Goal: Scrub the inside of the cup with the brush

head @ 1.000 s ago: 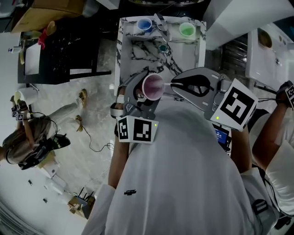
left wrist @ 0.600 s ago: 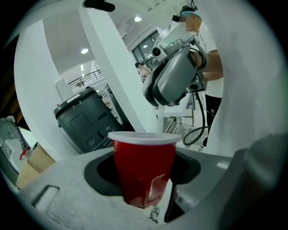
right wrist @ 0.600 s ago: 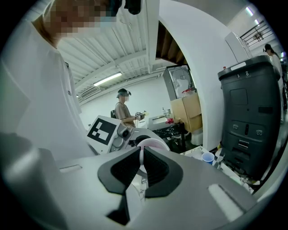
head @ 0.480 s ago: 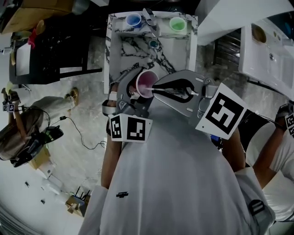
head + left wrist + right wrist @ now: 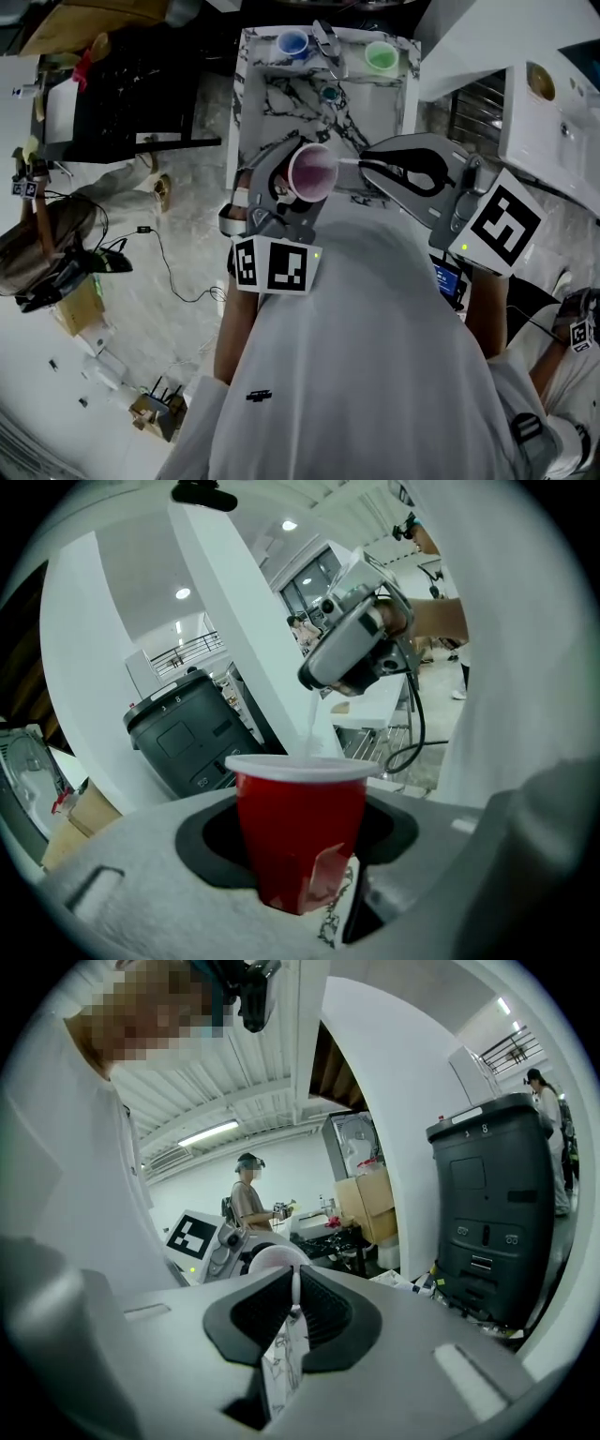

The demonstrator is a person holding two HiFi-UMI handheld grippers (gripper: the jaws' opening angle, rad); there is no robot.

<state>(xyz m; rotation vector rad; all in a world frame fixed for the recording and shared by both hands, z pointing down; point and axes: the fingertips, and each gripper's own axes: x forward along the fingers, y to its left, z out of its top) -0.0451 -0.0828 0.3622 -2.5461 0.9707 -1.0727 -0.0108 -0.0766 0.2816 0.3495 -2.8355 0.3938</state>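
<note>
In the head view a red cup (image 5: 312, 172) with a white rim is held mouth-up in front of my chest, and my left gripper (image 5: 296, 190) is shut on it. The left gripper view shows the cup (image 5: 300, 822) upright between the jaws of that gripper (image 5: 302, 878). A thin white brush handle (image 5: 309, 731) drops into its mouth. My right gripper (image 5: 361, 164) is just to the right of the cup and is shut on the handle (image 5: 348, 161). In the right gripper view the jaws of my right gripper (image 5: 293, 1302) pinch the handle, with the cup rim (image 5: 275, 1258) just beyond. The bristles are hidden.
A marble table (image 5: 375, 103) lies ahead, with a blue cup (image 5: 294, 44), a green cup (image 5: 381, 59), a small teal object (image 5: 330, 95) and a metal tool (image 5: 326, 39) at its far end. A black cart (image 5: 131, 103) stands to the left. Other people stand at both sides.
Half a second ago the right gripper's tip was over the cup mouth. It has since drawn back to the right, pulling the brush outward. The left gripper still holds the cup.
</note>
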